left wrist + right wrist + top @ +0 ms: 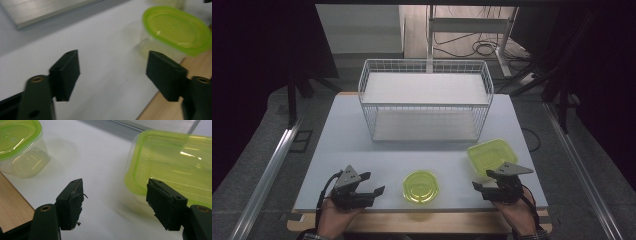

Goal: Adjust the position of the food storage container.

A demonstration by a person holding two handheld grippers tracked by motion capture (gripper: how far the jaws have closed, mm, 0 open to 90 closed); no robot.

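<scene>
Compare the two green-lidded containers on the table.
The round container is the smaller; the rectangular container is broader with rounded corners. The round one sits at the table's near edge between both grippers; the rectangular one lies farther back, by the right gripper. Both have clear bodies, closed green lids, and stand upright.

Round lidded tub (420, 186) near front edge; rectangular tub (492, 155) right.

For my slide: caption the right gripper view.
Open right gripper on the white table, between round container and rectangular container.
</scene>
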